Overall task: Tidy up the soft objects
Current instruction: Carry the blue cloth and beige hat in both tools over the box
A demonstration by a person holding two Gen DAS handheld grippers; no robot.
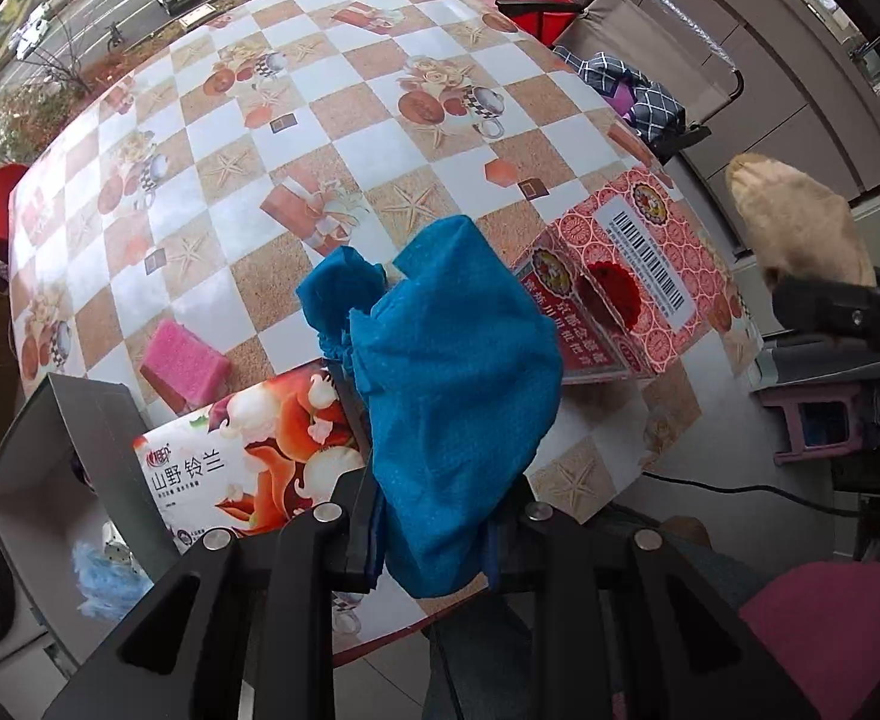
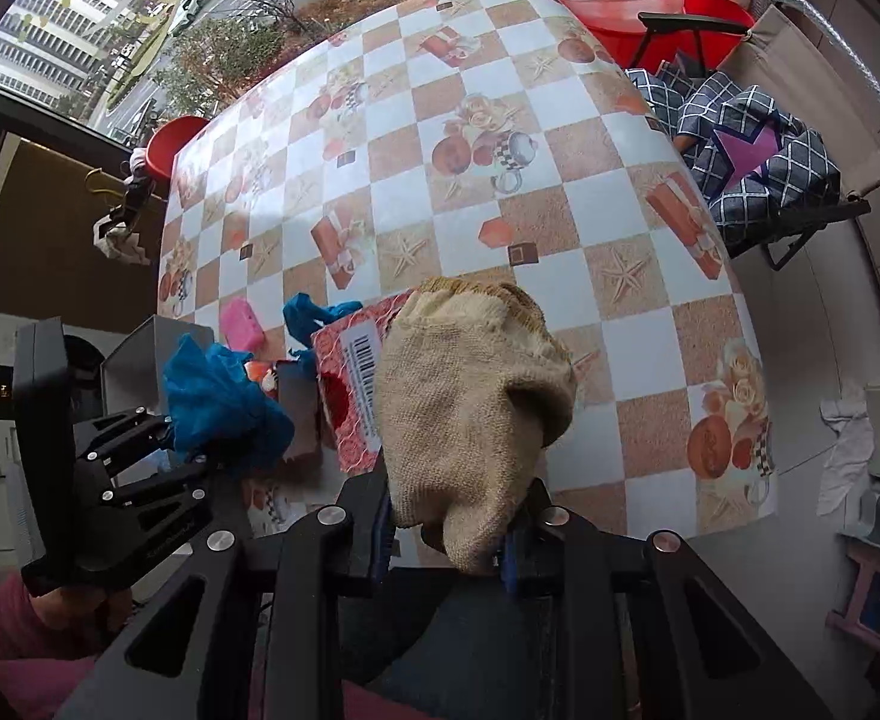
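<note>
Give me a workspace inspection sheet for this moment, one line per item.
Surface: checkered tablecloth, mostly bare.
Job's things: blue cloth in left gripper; beige cloth in right gripper; pink sponge on table.
Clutter: red patterned box, floral tissue box, open grey box.
Grippers: both shut on cloth, lifted off the table.
Cables: black cable on floor.
Surroundings: window, red basin, chair with checked fabric.

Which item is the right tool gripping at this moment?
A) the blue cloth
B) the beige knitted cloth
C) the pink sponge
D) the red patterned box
B: in the right wrist view the beige knitted cloth hangs pinched between the fingers of the right tool, while the blue cloth is clamped in the left tool.
</note>
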